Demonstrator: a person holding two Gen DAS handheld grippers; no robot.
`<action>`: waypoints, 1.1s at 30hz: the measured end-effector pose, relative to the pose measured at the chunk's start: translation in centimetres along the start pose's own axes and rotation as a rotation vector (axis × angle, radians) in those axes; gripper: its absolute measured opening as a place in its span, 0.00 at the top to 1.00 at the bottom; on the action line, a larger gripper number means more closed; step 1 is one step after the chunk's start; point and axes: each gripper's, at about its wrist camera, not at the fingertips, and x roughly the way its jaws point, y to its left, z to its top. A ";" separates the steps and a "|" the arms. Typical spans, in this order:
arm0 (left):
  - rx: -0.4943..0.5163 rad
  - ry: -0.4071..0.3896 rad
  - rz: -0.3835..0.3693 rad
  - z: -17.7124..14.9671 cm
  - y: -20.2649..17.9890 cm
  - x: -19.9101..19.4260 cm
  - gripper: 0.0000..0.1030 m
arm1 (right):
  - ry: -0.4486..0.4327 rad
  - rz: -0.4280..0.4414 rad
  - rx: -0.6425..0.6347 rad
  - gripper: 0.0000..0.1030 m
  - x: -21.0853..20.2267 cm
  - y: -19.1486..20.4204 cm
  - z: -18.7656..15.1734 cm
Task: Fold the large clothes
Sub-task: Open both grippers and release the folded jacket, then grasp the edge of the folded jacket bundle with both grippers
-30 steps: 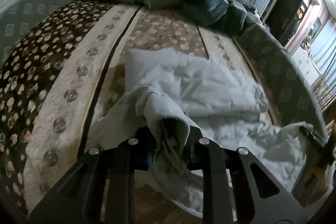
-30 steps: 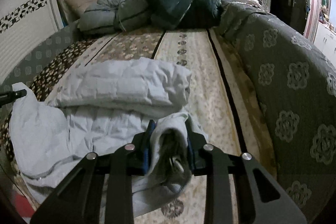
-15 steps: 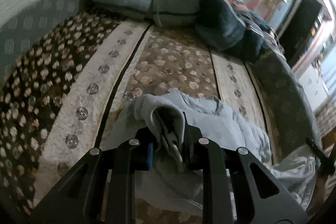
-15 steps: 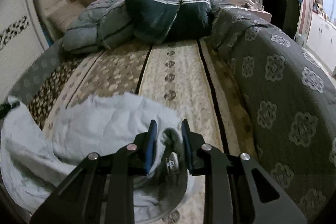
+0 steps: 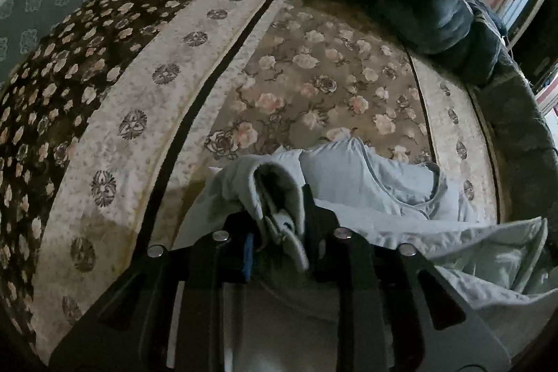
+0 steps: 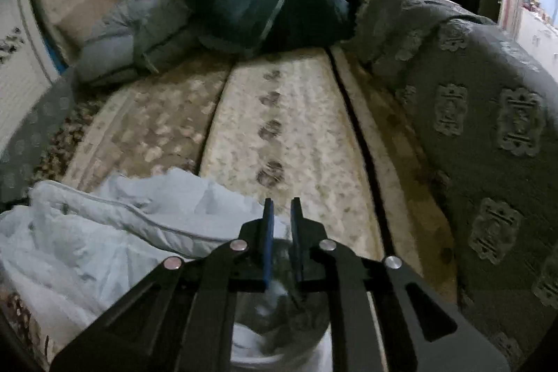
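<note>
Lying bunched on the bed (image 5: 146, 114), the pale blue garment (image 5: 376, 176) sat at the near end, well short of the folded quilts (image 6: 244, 2). The left gripper (image 5: 279, 225) was nearer to it: its jaws were opening, a thick hem still between them. The right gripper (image 6: 279, 225) showed jaws pressed nearly together at the garment's right edge, nothing visibly between their tips.
</note>
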 end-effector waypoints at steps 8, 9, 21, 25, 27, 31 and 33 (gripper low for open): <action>0.032 -0.087 -0.075 0.0 -0.1 -5.7 0.07 | -0.194 0.033 -0.099 0.30 -7.0 1.6 -0.6; 0.049 -0.101 -0.066 -0.3 -0.3 -6.6 0.04 | -0.207 0.031 -0.124 0.30 -8.0 1.9 -0.8; 0.264 -0.100 -0.013 -7.6 2.9 -10.0 0.03 | -0.078 0.050 -0.148 0.13 -9.9 -0.2 -7.8; 0.280 -0.087 -0.058 -8.5 4.1 -8.4 0.03 | -0.030 0.056 -0.135 0.12 -8.2 -1.5 -10.5; 0.302 -0.075 -0.066 -8.8 4.3 -7.2 0.03 | 0.016 0.083 -0.118 0.12 -6.6 -2.2 -11.6; 0.330 -0.059 -0.139 -9.2 4.1 -5.5 0.03 | 0.044 0.118 -0.100 0.10 -3.7 -3.0 -12.5; 0.325 -0.056 -0.174 -9.1 3.9 -4.6 0.03 | 0.042 0.141 -0.071 0.06 -2.6 -3.3 -12.4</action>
